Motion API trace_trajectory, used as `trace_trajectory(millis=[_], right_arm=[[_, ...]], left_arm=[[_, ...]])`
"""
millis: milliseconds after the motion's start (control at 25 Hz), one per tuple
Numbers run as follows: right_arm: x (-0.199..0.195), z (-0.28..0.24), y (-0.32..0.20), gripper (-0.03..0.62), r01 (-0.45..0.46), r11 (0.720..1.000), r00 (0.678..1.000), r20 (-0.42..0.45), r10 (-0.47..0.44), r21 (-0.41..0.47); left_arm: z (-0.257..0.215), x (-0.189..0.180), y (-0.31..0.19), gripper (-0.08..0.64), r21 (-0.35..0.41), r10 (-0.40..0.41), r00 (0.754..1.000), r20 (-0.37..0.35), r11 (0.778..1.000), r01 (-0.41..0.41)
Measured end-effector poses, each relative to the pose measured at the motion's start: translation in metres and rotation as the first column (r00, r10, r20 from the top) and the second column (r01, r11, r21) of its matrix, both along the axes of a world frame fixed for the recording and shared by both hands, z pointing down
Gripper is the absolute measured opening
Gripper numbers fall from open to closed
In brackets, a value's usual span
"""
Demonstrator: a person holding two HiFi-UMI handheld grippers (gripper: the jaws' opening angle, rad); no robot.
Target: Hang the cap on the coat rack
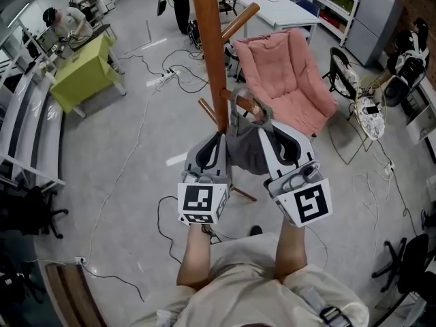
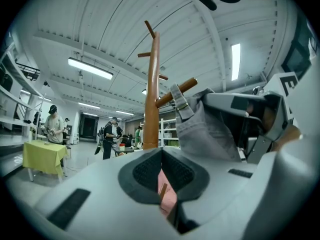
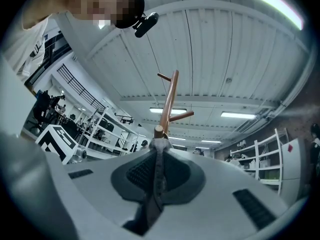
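Cap [image 1: 245, 152] and coat rack [image 1: 212, 46] meet at a lower peg [image 2: 175, 91], where the grey cap hangs between our two grippers. The rack is a tall wooden pole, and we judge that a hard sideways tug could rock it. The cap is a soft thing; if it is let go too soon, it would drop to the floor. Our right gripper [image 3: 157, 151] is clamped on the cap's fabric. Our left gripper [image 2: 161, 156] has its jaws together on nothing, just beside the cap, so it offers no backup hold. The back strap [image 2: 179, 101] lies against the peg, but we cannot tell for sure whether it loops round it; a strap only resting there would slip off. We can read no brand or writing, only black-and-white square markers [image 1: 203, 201] on the gripper cubes.
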State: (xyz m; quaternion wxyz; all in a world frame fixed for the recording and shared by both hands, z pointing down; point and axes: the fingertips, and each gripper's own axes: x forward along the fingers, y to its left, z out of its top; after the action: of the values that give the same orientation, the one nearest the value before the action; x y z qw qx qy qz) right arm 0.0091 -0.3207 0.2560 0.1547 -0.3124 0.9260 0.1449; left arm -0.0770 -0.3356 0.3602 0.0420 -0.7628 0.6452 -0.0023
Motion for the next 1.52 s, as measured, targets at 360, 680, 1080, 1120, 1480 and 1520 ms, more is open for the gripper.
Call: trace_trajectory(millis=[360,680,1080,1120,1480,1520], right_arm=[[-0.016,0.011,-0.013,0.015,0.027,1.0,0.999,-0.034,-0.028,-0.014],[-0.027,0.015,-0.019,0.014,0.05,0.999,0.997,-0.052,-0.051,-0.021],[-0.034,0.031,-0.019,0.015,0.029,0.998,0.995,-0.095,-0.034,-0.053],[-0.033,0.035,-0.018,0.015,0.026,0.998,0.994,-0.107,-0.032,-0.059],[-0.026,0.042,-0.009,0.047,0.001,0.992,0.999,-0.047,-0.007,-0.126],[-0.025,0.043,-0.009,0.055,-0.006,0.991,0.999,-0.042,0.001,-0.133]], left_arm=[[0.008,-0.015,-0.008,0.008,-0.029,-0.027,1.0,0.007,0.999,0.028],[0.011,-0.024,-0.01,0.008,-0.041,-0.05,0.999,-0.001,0.998,0.05],[0.022,-0.032,-0.004,0.008,-0.072,-0.05,0.999,-0.019,0.996,0.049],[0.023,-0.032,-0.003,0.008,-0.076,-0.047,0.999,-0.02,0.996,0.046],[0.034,-0.037,0.013,0.008,-0.103,-0.027,0.999,-0.037,0.994,0.023],[0.035,-0.037,0.014,0.008,-0.106,-0.024,0.999,-0.038,0.994,0.02]])
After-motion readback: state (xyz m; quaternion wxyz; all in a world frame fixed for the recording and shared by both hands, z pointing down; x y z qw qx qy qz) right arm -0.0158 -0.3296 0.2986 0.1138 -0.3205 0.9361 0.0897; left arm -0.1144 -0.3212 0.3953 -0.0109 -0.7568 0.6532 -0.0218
